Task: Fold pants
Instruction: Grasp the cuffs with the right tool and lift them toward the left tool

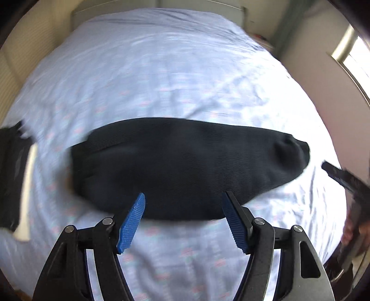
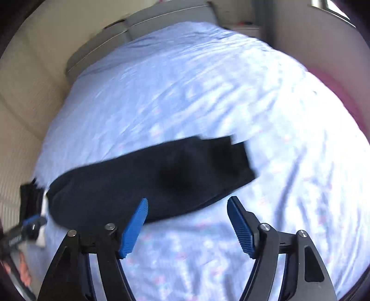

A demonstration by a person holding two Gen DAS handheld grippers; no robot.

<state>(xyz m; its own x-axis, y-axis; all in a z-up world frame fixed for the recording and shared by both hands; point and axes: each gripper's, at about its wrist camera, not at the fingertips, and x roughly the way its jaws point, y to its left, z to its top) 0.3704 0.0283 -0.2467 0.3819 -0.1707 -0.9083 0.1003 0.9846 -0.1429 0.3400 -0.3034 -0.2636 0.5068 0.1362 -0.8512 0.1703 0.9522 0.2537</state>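
The black pants (image 1: 185,166) lie folded into a long flat bundle across the light blue patterned bedsheet (image 1: 161,76). They also show in the right wrist view (image 2: 148,183), running from lower left to upper right. My left gripper (image 1: 183,196) is open and empty, hovering above the near edge of the pants. My right gripper (image 2: 187,201) is open and empty, above the near edge of the pants toward their right end. The right gripper also shows at the right edge of the left wrist view (image 1: 342,176). The left gripper shows at the left edge of the right wrist view (image 2: 27,227).
The bed fills both views. A second black garment (image 1: 11,176) lies at the bed's left edge. A cream wall and headboard (image 1: 161,4) stand at the far end. A window (image 1: 356,58) is at the right. A pink surface (image 2: 342,92) borders the bed's right side.
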